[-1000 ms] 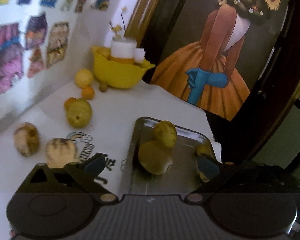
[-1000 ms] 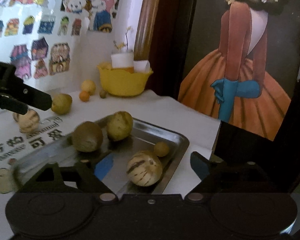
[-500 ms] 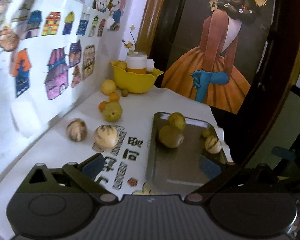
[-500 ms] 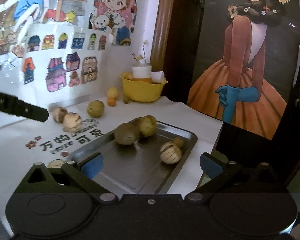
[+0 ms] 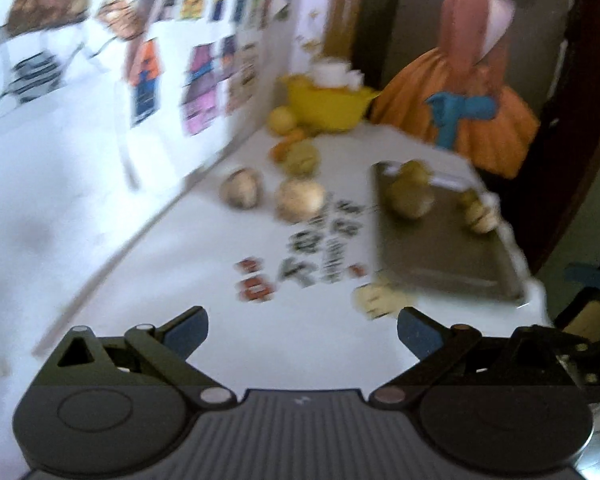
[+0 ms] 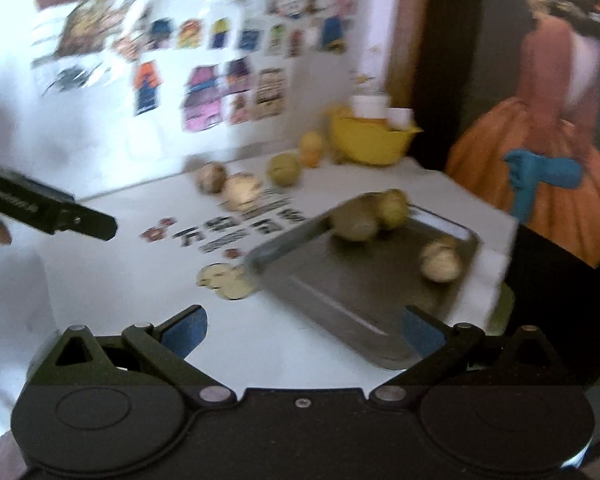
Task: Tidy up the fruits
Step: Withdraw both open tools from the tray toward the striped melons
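Now both hand-held grippers (image 5: 302, 330) (image 6: 302, 330) farther back, seemingly empty.

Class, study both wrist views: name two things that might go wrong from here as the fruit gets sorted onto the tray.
1. The metal tray sits near the table's corner; a nudge might push it off.
2. Round fruits like the striped melon on the tray may roll when another lands beside them.
Both views are blurred, so aiming either open hand-held gripper looks unreliable.

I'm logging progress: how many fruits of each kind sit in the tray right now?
Green fruits: 2
Striped melon: 1
Small yellowish fruit: 1
Total in the tray: 4
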A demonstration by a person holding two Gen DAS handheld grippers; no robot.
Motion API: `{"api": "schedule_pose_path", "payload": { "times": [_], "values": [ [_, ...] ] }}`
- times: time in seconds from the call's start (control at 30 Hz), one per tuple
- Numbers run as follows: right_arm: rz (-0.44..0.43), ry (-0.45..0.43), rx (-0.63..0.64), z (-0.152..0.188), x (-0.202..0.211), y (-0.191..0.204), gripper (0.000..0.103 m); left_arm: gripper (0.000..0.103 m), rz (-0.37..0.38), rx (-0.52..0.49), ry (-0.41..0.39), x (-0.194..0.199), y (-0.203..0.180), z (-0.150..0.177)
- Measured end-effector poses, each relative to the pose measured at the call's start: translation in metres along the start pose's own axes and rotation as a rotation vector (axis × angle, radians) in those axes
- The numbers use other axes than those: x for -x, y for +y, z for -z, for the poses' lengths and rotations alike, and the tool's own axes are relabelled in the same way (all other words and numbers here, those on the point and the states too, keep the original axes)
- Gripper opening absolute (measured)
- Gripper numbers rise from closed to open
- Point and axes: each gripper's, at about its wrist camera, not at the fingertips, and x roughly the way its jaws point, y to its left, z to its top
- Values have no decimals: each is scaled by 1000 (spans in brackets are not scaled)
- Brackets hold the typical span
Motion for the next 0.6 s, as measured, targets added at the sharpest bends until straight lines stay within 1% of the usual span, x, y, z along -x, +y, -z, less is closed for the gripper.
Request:
{"api": "schedule_pose_path", "payload": {
  "times": [0.07, 0.13, 0.23, 0.3, 0.37, 0.47, 0.6],
  "values": [
    [-33, 4, 47, -6, -10, 11, 102, 103, -51, -7, 22, -2, 10, 0],
    [-49, 6, 87, -14, -21, 18, 102, 103, -90, -15, 36, -5, 18, -1],
    [-79, 3, 136, -26, -38, 25, 102, 103, -153, -46, 39, -10, 25, -6],
    [-97, 18, 159, -35, -51, 26, 102, 103, -187, -77, 30, -14, 27, -9],
    [-112, 25, 190, -44, -66, 30, 102, 103, -204, -106, 25, -19, 27, -14],
    [-133, -7, 247, -57, -83, 33, 102, 103, -223, -155, 2, -30, 26, -23],
    [-152, -34, 304, -71, -110, 33, 102, 103, -228, -182, -27, -46, 25, -37]
  ]
}}
